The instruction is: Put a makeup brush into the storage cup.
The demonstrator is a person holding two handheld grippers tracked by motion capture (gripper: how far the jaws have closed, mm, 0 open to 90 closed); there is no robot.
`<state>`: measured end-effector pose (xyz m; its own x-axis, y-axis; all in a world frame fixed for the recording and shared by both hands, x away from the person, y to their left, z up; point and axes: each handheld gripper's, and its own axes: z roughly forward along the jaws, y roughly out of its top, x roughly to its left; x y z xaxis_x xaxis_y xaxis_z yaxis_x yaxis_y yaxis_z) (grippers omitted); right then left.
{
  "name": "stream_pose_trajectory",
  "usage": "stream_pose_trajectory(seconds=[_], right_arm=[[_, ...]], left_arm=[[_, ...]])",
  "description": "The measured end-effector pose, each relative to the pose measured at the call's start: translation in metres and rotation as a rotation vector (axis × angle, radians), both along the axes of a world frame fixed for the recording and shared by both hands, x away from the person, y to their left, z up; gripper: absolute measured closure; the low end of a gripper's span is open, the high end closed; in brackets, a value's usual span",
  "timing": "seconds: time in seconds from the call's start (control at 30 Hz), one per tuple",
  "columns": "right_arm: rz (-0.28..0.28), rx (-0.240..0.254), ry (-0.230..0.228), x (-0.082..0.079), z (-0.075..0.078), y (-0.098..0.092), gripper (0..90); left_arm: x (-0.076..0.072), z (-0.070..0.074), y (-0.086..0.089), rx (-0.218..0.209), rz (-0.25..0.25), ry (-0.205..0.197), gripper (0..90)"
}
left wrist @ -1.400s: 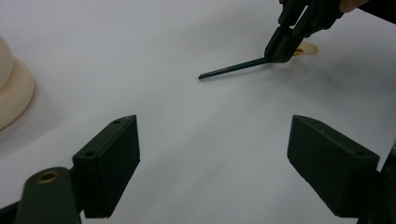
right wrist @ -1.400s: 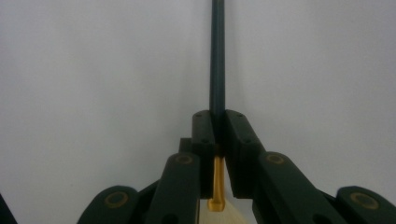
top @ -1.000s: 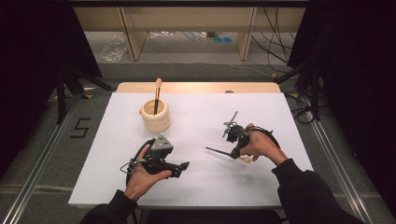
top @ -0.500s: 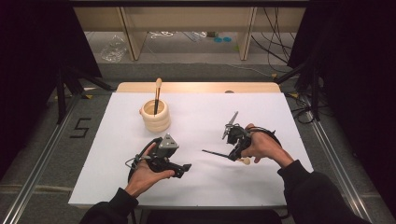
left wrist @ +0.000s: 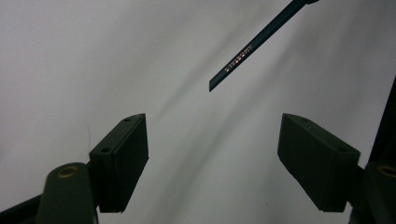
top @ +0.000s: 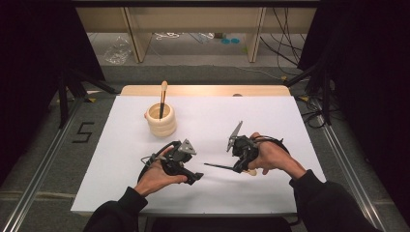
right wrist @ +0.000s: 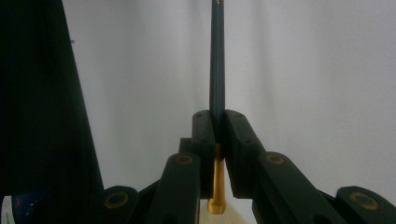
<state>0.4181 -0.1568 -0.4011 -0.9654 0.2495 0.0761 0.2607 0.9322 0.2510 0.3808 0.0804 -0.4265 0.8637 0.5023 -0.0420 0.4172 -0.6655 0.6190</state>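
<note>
High view, contents of tabletop (top: 208, 121): flat, matt white sheet over a pale wooden board whose far edge shows.

Item 1. Holder (top: 161, 119): round, cream-coloured, ribbed wall of stacked rings, open top; stands upright at the far left of the sheet. One slim tool (top: 163, 98) with a dark stem and rounded pale wooden end stands in it, leaning slightly.

Item 2. Right gripper (top: 236, 167): black, angular, held in the person's right hand at centre right. Jaws clamped on a pencil (top: 218, 166), a thin, straight, dark blue-green shaft with a short yellow end behind the pads. In the right gripper view the pencil (right wrist: 217, 60) runs straight out from between the pads, above the white sheet, its free end towards the left gripper.

Item 3. Left gripper (top: 193, 175): black, grey three-cornered plate on top, in the left hand at centre left. Its blocky rectangular jaws stand wide apart, though they have just been closing a little, with nothing between them. In the left gripper view the pencil (left wrist: 252, 46), with fine gold lettering, hangs beyond the jaws, apart from them.
</note>
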Motion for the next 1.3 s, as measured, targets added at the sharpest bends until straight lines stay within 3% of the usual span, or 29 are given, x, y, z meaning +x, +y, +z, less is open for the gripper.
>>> stream_pose_trajectory(seconds=[0.03, 0.07, 0.13, 0.17, 0.23, 0.27, 0.53, 0.9, 1.07, 1.13, 1.23, 1.3], right_arm=[[0.01, 0.005, 0.01, -0.001, 0.001, 0.001, 83.4], [0.015, 0.01, 0.021, -0.004, 0.002, 0.002, 83.4], [0.021, 0.004, 0.019, -0.006, 0.003, 0.003, 83.4], [0.026, 0.006, 0.012, -0.007, 0.004, 0.004, 83.4], [0.032, 0.005, 0.012, -0.009, 0.006, 0.005, 83.4], [0.042, -0.001, -0.001, -0.009, 0.007, 0.006, 83.4], [0.069, -0.001, 0.016, -0.015, 0.008, 0.013, 83.4], [0.099, 0.003, 0.018, -0.02, 0.007, 0.019, 83.4], [0.112, -0.003, 0.023, -0.021, 0.006, 0.022, 83.4], [0.12, -0.003, 0.024, -0.021, 0.006, 0.023, 83.4], [0.12, 0.0, 0.027, -0.022, 0.006, 0.024, 83.4], [0.136, 0.005, 0.027, -0.021, 0.005, 0.026, 83.4]], left_arm=[[0.001, 0.002, -0.001, 0.025, -0.032, -0.003, 24.5], [0.0, 0.001, -0.003, 0.005, -0.018, 0.007, 25.6], [0.0, 0.003, -0.004, 0.036, -0.053, 0.004, 27.1], [0.0, 0.003, -0.007, 0.017, -0.051, -0.001, 28.2], [-0.001, 0.003, -0.008, 0.043, -0.066, 0.016, 30.5], [-0.001, 0.003, -0.009, 0.055, -0.077, 0.004, 31.9], [-0.005, 0.004, -0.02, 0.064, -0.141, -0.007, 44.5], [-0.008, -0.001, -0.029, 0.052, -0.165, 0.02, 55.0], [-0.007, -0.001, -0.03, 0.082, -0.198, 0.0, 60.3], [-0.01, -0.002, -0.032, 0.076, -0.18, -0.007, 62.1], [-0.011, -0.003, -0.035, 0.09, -0.203, -0.01, 64.3], [-0.009, -0.002, -0.035, 0.134, -0.254, -0.013, 65.8]])
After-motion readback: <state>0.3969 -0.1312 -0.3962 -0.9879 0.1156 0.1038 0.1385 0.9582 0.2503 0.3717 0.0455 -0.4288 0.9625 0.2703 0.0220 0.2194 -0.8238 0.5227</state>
